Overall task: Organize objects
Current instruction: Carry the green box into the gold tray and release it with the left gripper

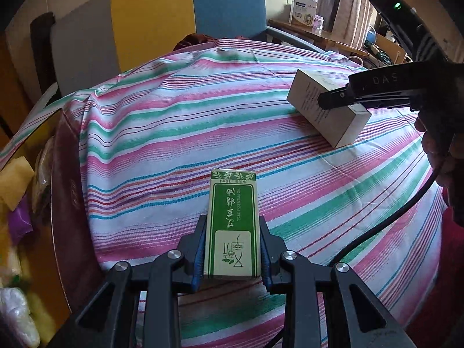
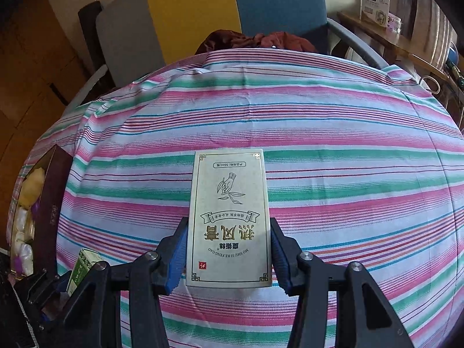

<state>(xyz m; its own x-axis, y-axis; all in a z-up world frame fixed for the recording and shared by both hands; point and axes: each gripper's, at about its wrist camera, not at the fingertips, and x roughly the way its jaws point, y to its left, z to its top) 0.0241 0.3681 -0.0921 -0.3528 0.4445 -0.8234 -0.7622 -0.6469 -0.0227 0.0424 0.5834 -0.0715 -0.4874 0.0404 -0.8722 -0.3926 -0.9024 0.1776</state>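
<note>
Green box [image 1: 232, 226] clamped in our left gripper [image 1: 233, 249], above the striped tablecloth [image 1: 174, 133] near the table's front edge. Beige box [image 2: 229, 220] pinched between our right gripper's [image 2: 229, 249] blue pads [image 2: 177, 255], toward the right side. Open carton [image 1: 62, 174] sits at left edge.

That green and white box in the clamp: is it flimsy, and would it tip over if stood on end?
The green box is probably stiff enough: its printed card walls look uncrushed between the left gripper pads. It is likely light, being small and marked as essential oil. Tall and narrow, it would probably tip easily if stood on the soft striped cloth.
</note>
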